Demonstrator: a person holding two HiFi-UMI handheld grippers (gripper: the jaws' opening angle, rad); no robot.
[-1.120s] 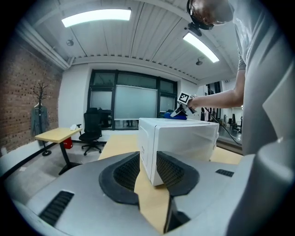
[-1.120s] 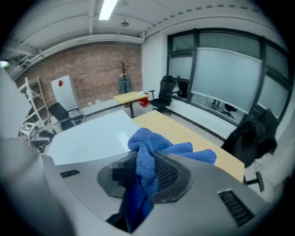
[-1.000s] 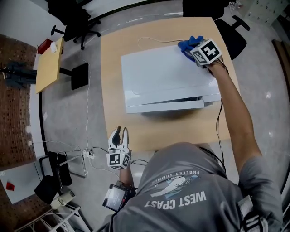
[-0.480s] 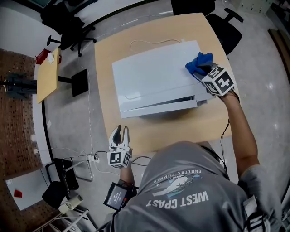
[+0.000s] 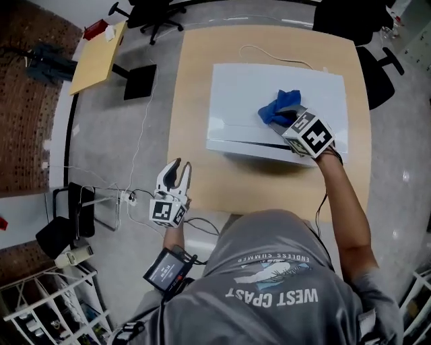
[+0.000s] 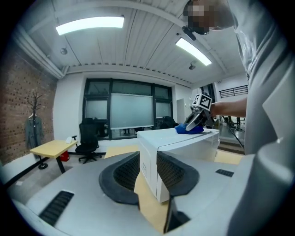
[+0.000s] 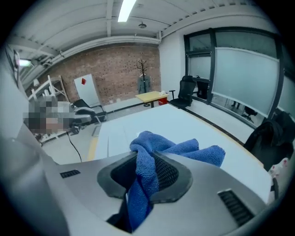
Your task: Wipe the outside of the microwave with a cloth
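Note:
The white microwave [image 5: 269, 87] lies on a wooden table [image 5: 192, 101]. A blue cloth [image 5: 277, 108] rests on its top face near the front edge. My right gripper [image 5: 288, 120] is shut on it, and a fold of the cloth [image 7: 156, 152] bunches between the pads and trails forward over the white top [image 7: 175, 122]. My left gripper [image 5: 176, 167] hangs off the table's near left corner. Its jaws stand a little apart with nothing between them. From the left gripper view the microwave [image 6: 184, 147] shows through that gap, with the cloth [image 6: 186, 130] on top.
A white cable [image 5: 269, 52] loops on the table behind the microwave. Black office chairs [image 5: 158, 10] and a small yellow table [image 5: 97, 57] stand at the far left. Cables and a power strip [image 5: 124, 199] lie on the floor by the left gripper.
My right gripper has dragged the cloth from the far right corner of the microwave's top to the middle near its front edge. The left gripper stays by the table's near corner.

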